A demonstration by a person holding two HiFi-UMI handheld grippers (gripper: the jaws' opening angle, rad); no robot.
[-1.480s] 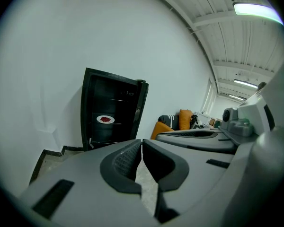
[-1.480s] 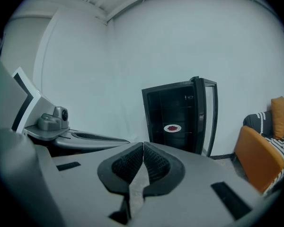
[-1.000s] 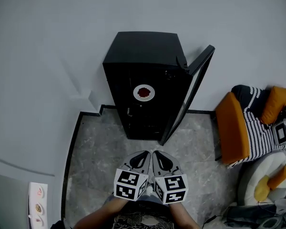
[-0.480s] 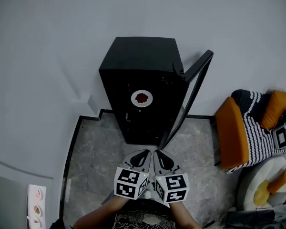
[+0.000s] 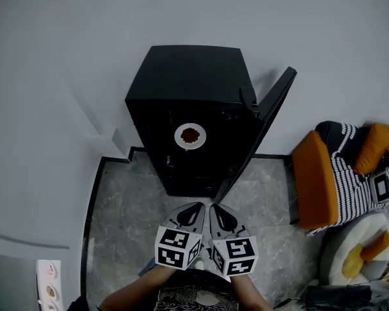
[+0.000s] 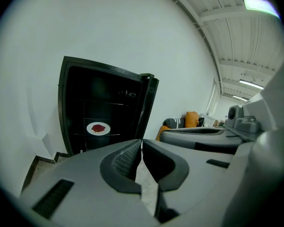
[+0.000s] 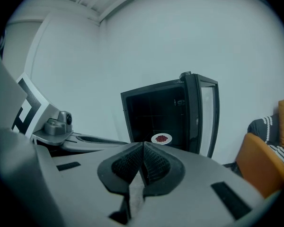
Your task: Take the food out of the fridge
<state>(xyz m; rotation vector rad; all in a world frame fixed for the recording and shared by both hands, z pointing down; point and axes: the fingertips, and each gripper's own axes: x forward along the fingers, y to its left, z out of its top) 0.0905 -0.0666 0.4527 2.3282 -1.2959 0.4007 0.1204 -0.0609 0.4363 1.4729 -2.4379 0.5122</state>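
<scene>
A small black fridge (image 5: 188,83) stands against the white wall with its door (image 5: 259,135) swung open to the right. On a shelf inside lies a white plate of red food (image 5: 190,135), also seen as the plate (image 6: 98,128) and the plate (image 7: 161,138). My left gripper (image 5: 198,207) and right gripper (image 5: 212,207) are held side by side, low in the head view, well short of the fridge. Both are shut with nothing between the jaws, left gripper (image 6: 141,143), right gripper (image 7: 143,145).
An orange and striped sofa (image 5: 337,167) stands at the right, with cushions and clutter (image 5: 360,258) on the floor beside it. A grey marble floor (image 5: 129,212) with a dark border lies in front of the fridge. A white strip with small pictures (image 5: 48,287) sits at the lower left.
The fridge sits slightly larger and more to the left in the head view than a second ago. Both grippers have stayed shut and side by side.
</scene>
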